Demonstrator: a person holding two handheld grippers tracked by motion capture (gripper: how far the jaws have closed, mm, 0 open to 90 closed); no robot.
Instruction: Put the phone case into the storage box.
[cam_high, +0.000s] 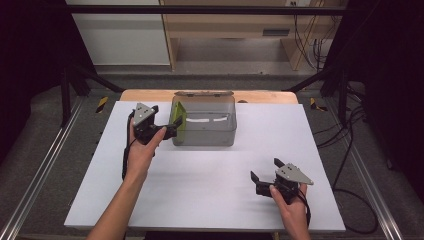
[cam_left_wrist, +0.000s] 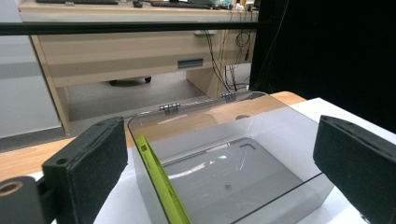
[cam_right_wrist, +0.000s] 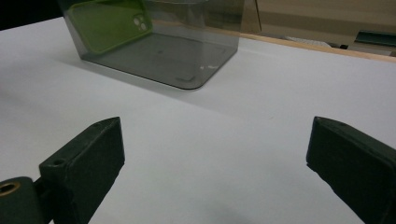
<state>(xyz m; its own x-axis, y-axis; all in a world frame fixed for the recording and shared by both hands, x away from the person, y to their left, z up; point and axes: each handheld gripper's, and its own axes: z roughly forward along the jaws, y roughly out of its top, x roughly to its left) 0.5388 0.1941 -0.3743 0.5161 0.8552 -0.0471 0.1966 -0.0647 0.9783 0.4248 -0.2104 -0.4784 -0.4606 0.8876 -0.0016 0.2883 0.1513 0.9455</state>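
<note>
high view: left gripper (cam_high: 172, 126) at the left wall of the clear box (cam_high: 210, 136), green phone case (cam_high: 178, 120) leaning inside it | left gripper view: jaws wide, case (cam_left_wrist: 161, 184) upright against wall | right gripper view: right gripper (cam_right_wrist: 215, 168) jaws wide over white table (cam_right_wrist: 233, 135)

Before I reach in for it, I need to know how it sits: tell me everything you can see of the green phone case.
The green phone case is a thin, yellow-green shell, seemingly soft plastic, with a cluster of round camera holes near one corner. It stands on edge, leaning against the left wall of the clear smoky box, its lower edge near the box floor. The left gripper is open just beside it, not clamped on it.
</note>
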